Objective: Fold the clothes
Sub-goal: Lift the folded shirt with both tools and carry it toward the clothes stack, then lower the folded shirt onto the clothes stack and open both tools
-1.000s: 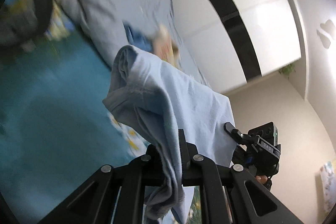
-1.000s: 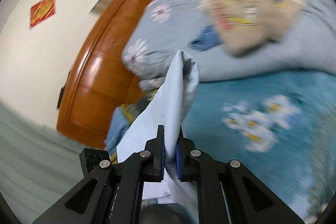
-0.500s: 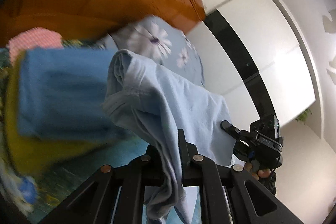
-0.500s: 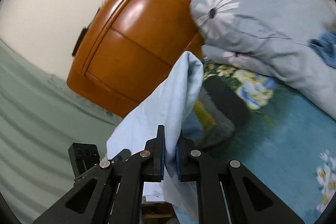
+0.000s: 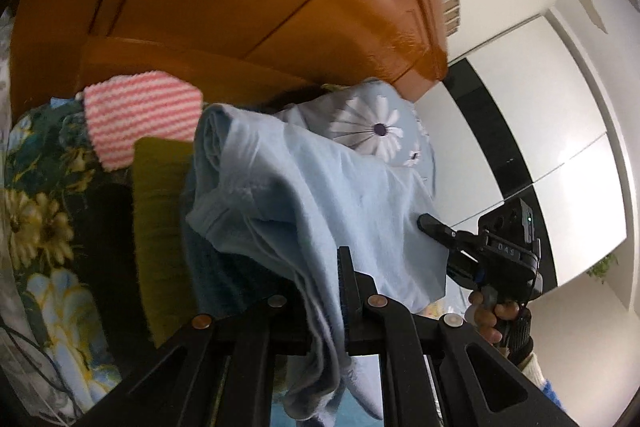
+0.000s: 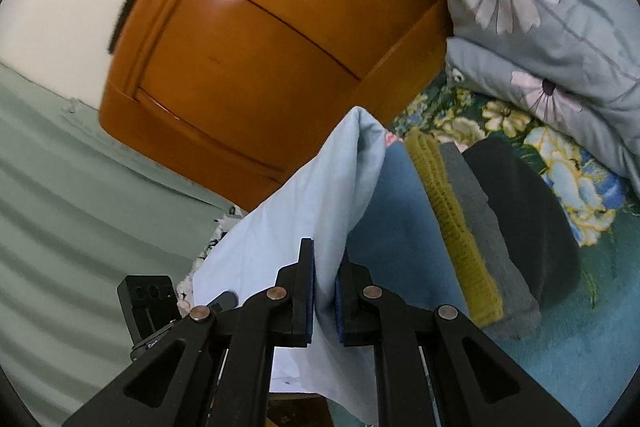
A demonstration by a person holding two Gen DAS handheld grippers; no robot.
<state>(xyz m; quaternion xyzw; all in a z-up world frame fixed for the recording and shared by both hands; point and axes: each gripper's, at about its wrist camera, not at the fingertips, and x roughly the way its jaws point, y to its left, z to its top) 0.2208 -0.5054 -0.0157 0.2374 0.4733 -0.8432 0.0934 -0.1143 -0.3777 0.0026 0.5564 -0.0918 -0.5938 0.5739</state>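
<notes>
A: How is the left gripper set?

B: It is clamped on the shirt. Bunched light-blue cloth is pinched between the two fingers, and a loose end hangs below them.

A: And the right gripper?

B: It is clamped on the same shirt. A fold of the cloth is gripped between the blue pads and rises above them to a peak.

A: Where is the shirt located?

B: It is held up in the air between both grippers, spread from one to the other. In the left view the right gripper is seen at the far edge of the cloth, with the person's hand on its handle.

A: What lies below the shirt?

B: A stack of folded clothes is seen on the bed: blue, yellow knit, grey and black layers. A pink-striped piece lies at the far end of the stack.

A: What is seen behind the stack?

B: A headboard of orange wood is seen, with a daisy-print quilt beside it.
</notes>
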